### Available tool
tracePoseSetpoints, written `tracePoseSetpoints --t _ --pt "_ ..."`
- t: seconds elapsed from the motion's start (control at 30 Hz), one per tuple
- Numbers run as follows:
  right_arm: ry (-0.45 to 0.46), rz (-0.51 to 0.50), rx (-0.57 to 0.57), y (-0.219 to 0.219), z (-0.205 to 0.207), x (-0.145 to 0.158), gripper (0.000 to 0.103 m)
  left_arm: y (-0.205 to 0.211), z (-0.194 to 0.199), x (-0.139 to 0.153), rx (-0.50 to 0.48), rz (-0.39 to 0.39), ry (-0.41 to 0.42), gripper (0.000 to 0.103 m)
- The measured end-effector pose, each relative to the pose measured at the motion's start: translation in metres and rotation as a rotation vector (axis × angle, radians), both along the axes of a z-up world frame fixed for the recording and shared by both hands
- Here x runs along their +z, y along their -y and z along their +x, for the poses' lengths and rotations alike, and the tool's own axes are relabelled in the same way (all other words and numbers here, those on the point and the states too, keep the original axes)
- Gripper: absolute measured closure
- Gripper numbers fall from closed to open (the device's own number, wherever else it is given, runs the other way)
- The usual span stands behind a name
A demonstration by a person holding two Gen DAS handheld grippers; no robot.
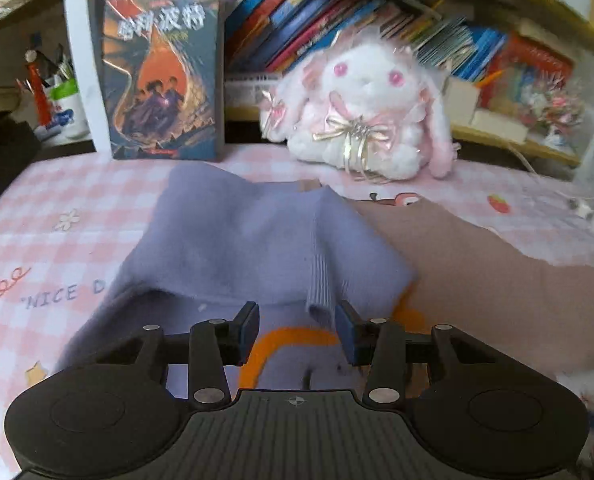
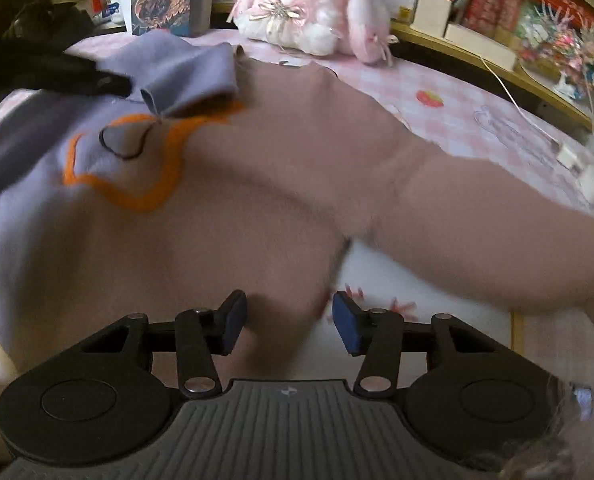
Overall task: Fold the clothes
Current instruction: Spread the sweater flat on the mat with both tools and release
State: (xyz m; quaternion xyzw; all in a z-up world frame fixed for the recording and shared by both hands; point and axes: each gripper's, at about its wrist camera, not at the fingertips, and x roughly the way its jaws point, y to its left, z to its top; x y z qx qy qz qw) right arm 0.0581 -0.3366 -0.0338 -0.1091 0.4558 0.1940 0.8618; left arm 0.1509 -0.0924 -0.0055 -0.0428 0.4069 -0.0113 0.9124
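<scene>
A two-colour sweater, lavender on the left and tan on the right with an orange outline, lies spread on the pink checked cloth. Its lavender sleeve is folded across the body, and the ribbed cuff hangs between the open fingers of my left gripper. My right gripper is open just above the tan lower part near the side edge, holding nothing. The left gripper also shows as a dark shape in the right wrist view at the cuff.
A white plush rabbit and an upright book stand at the back of the cloth. Behind are shelves of books and a pen cup. A white cable and charger lie at the right.
</scene>
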Motion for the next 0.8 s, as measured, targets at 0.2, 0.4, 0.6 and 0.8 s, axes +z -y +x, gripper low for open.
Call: tracePoseSetpoints --t 0.2,0.4,0.6,0.8 --pt "0.025 0.027 0.078 0.003 -0.010 -0.003 0.078 -0.001 0.022 -0.009 -0.025 -0.180 -0.032 0.101" --pt "0.053 0.006 0.092 -0.004 -0.011 -0.004 0.093 -0.089 -0.011 0.069 0.078 -0.100 0.188 0.101" --pt "0.058 -0.007 0.056 -0.007 -0.009 -0.004 0.093 -0.212 -0.038 0.114 0.296 0.345 0.169 0.095" --pt "0.063 -0.022 0.024 -0.012 -0.007 -0.004 0.093 -0.254 -0.075 0.096 0.454 0.397 0.059 0.084"
